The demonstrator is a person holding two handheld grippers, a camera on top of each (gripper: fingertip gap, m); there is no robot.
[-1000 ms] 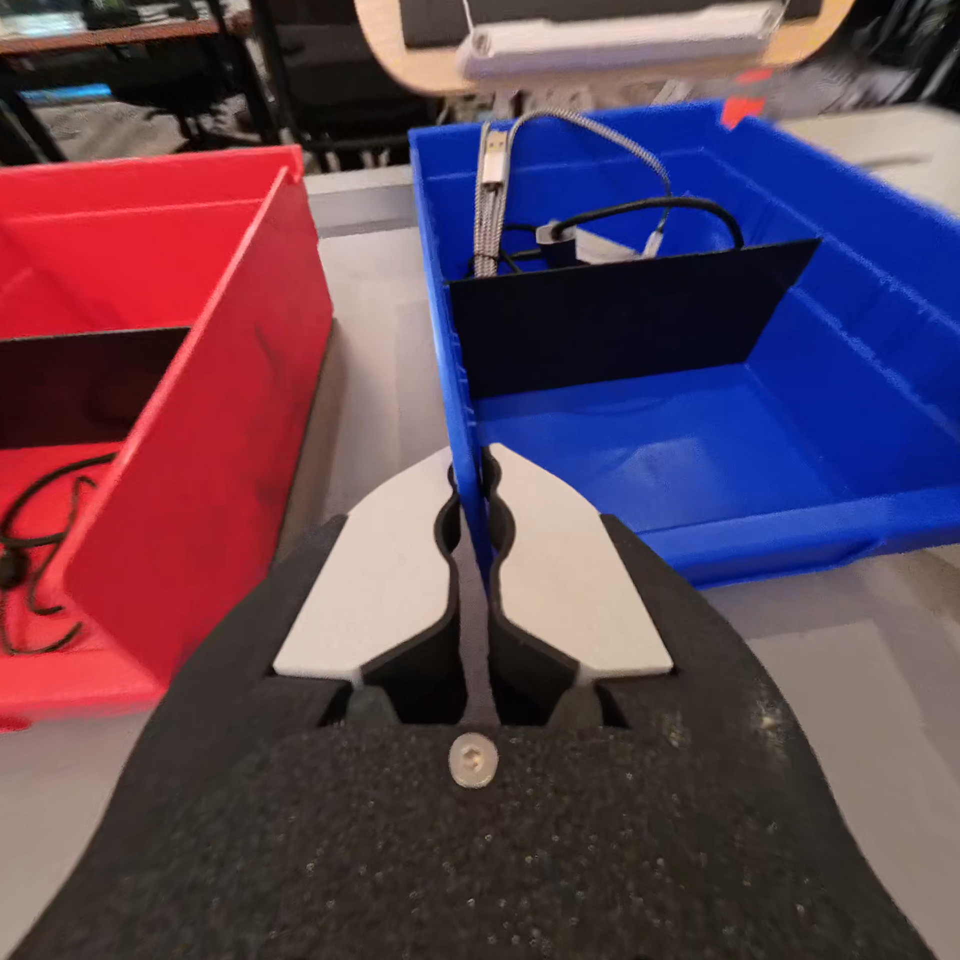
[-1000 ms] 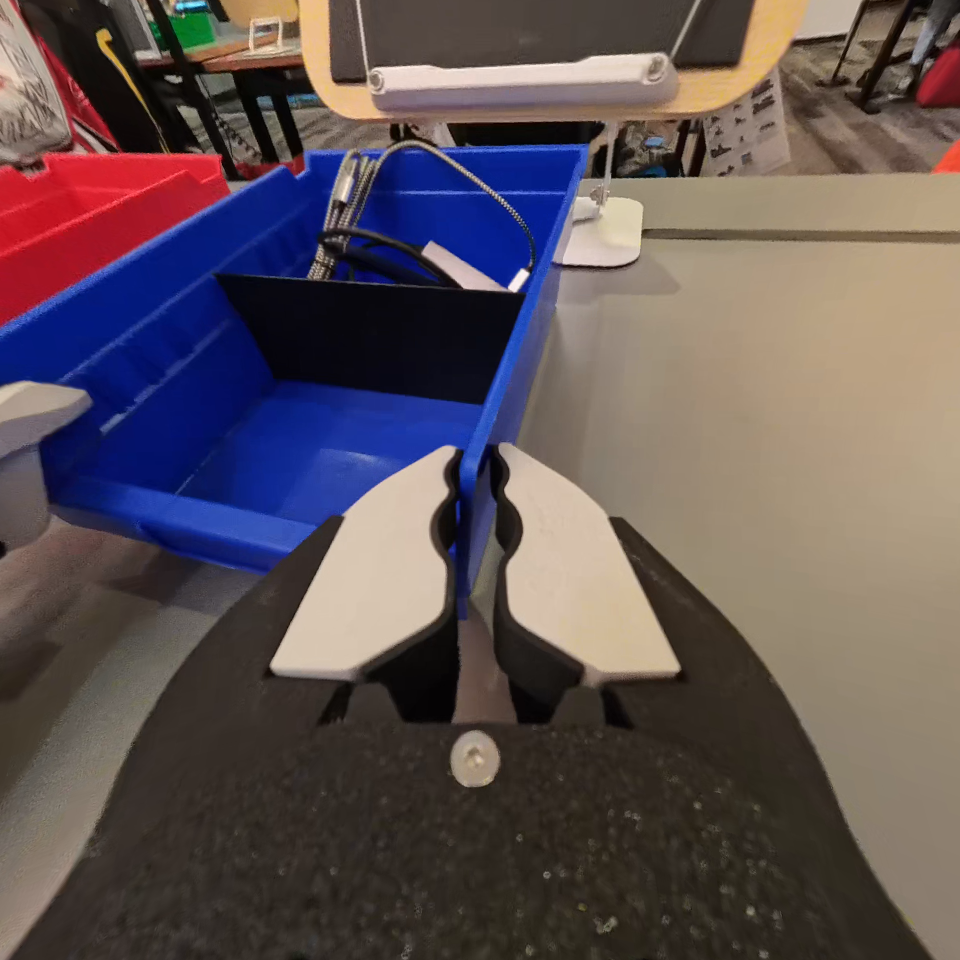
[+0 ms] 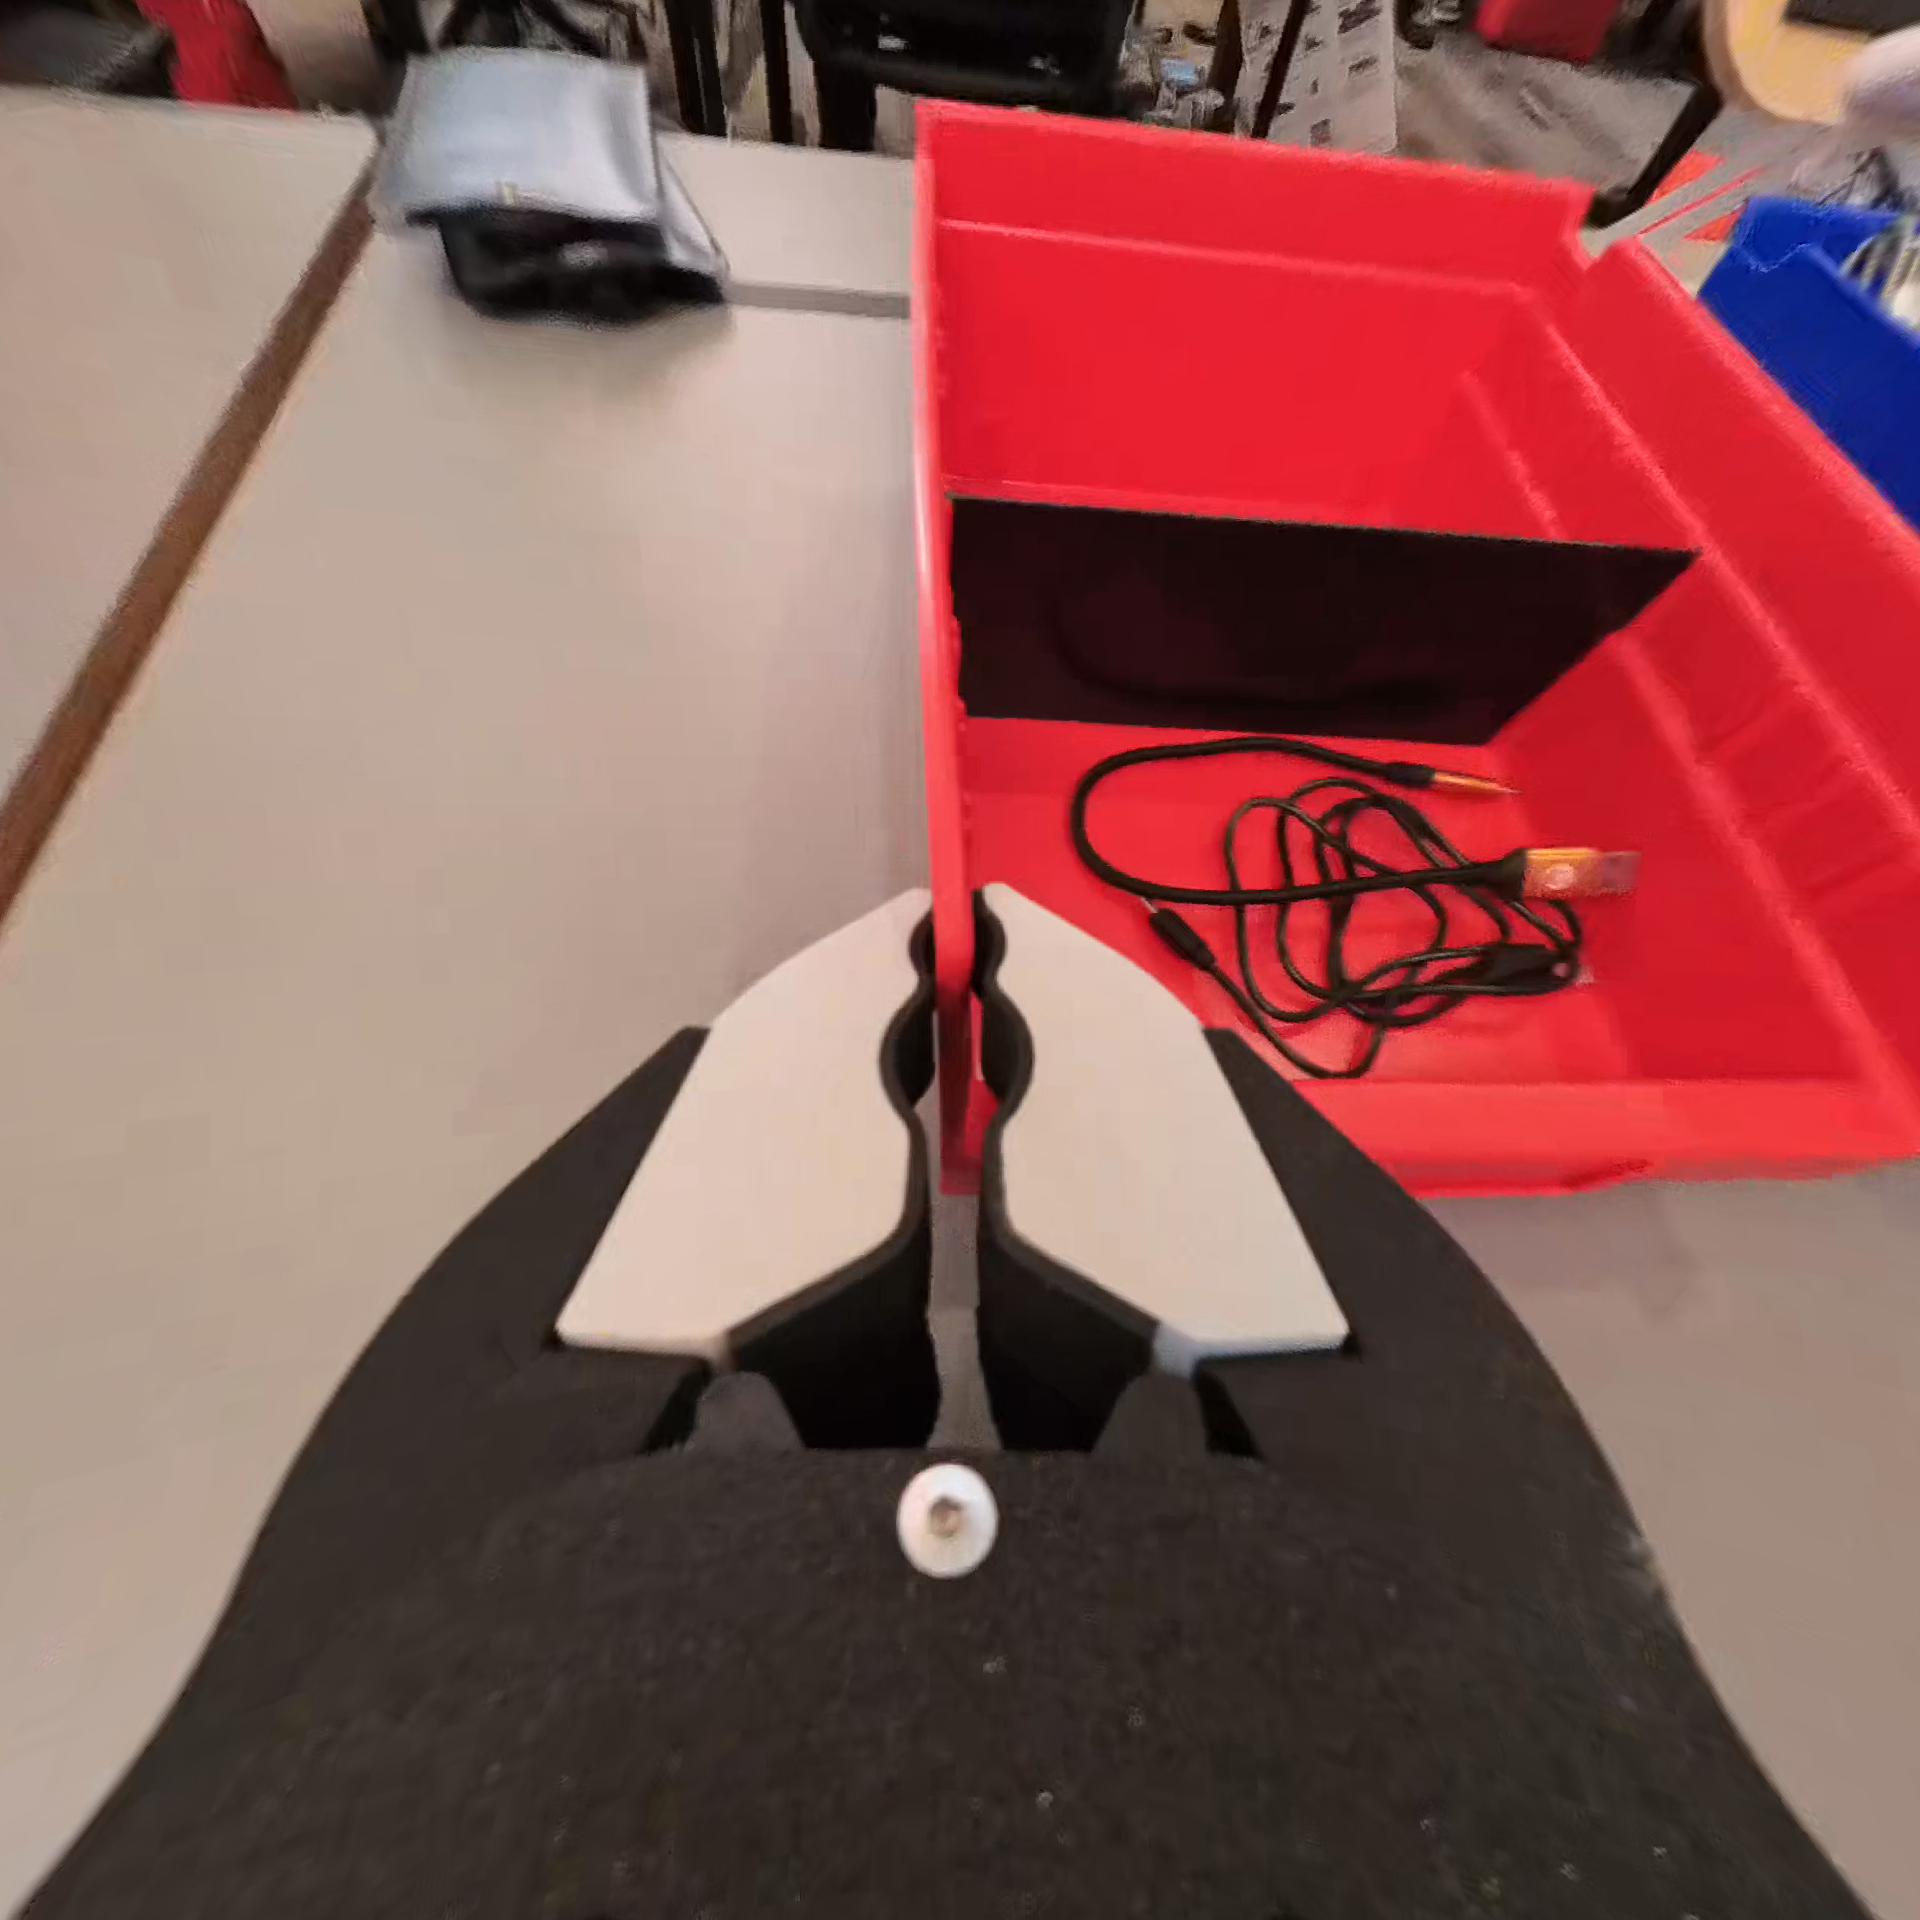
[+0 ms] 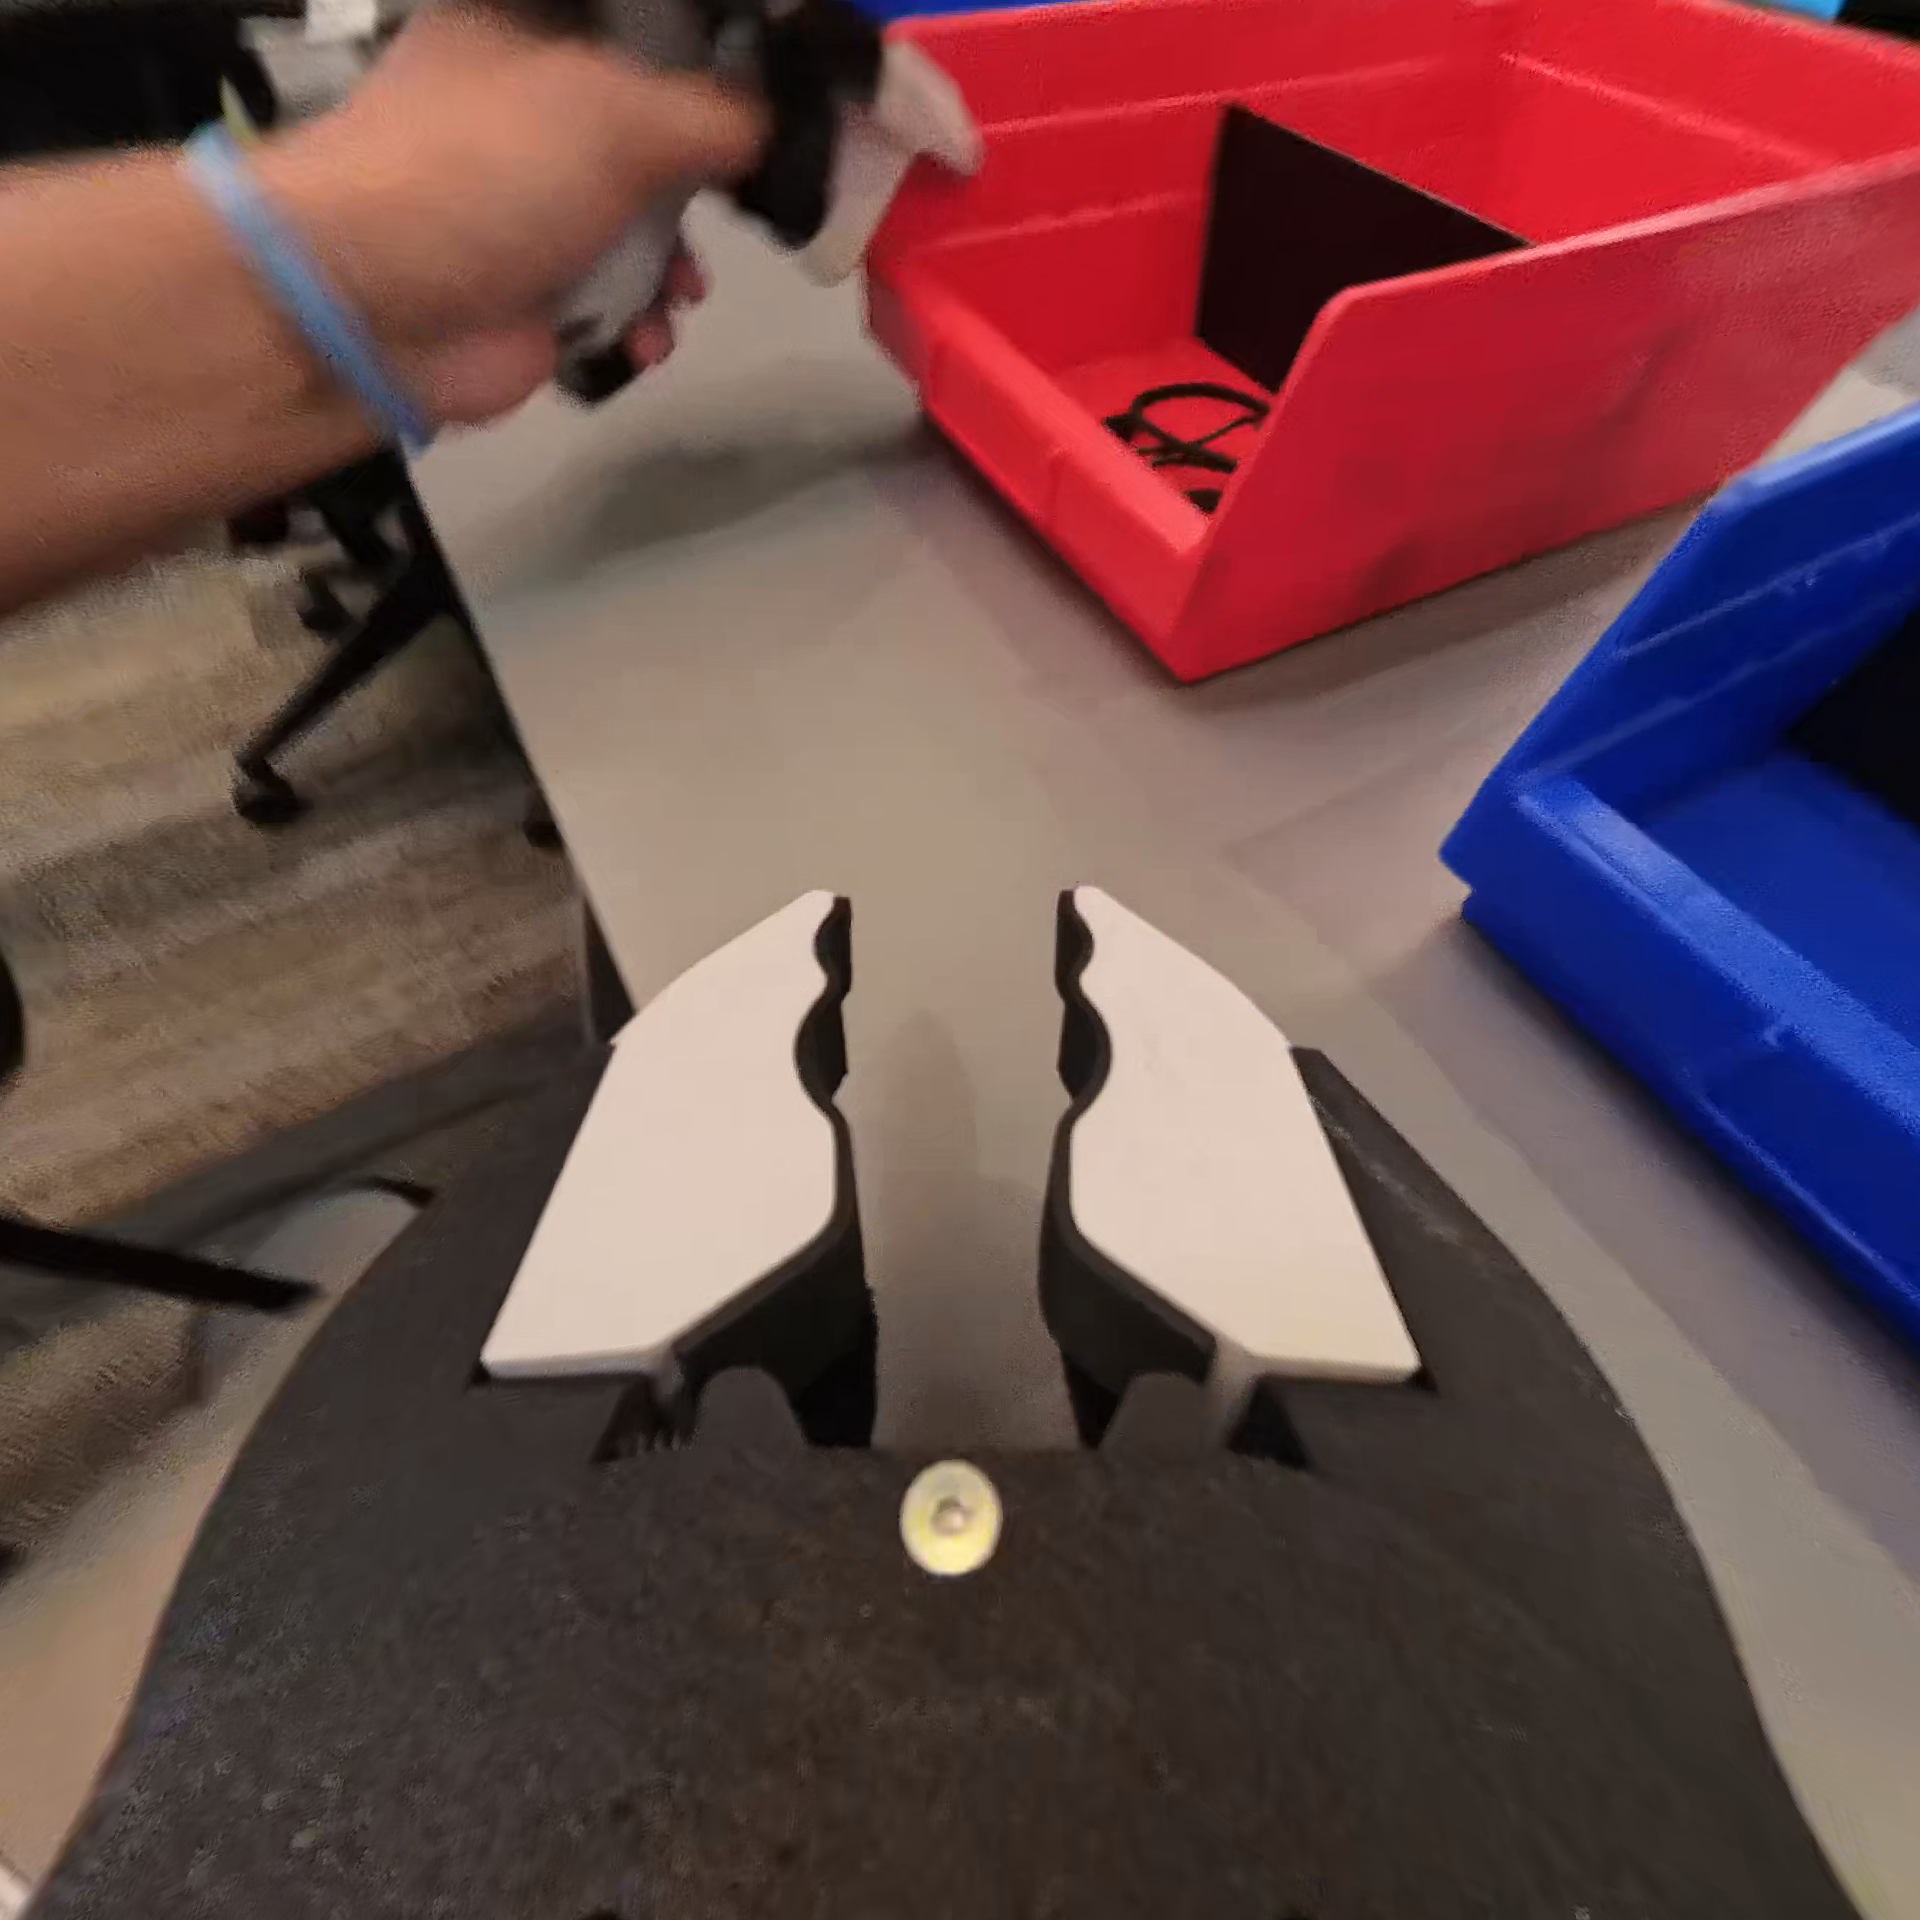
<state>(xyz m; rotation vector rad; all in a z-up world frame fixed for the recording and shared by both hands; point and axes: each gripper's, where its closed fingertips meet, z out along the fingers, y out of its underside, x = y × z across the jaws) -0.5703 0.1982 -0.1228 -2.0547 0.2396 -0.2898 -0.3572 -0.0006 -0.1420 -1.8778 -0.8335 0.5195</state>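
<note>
Red plastic bin [image 3: 1226,312]: left gripper [image 3: 956,914] clamps its left side wall; a tangled black cable [image 3: 1351,914] lies inside. Right gripper [image 4: 954,914] hangs spread over the grey table [image 4: 831,675].

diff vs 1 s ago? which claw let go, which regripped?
The left claw left the blue bin's left wall and is now shut on the red bin's left wall. The right claw let go of the blue bin's right wall, opened and hangs empty over the grey table. Unchanged: the black cable in the red bin's near compartment, and the dividers.
</note>
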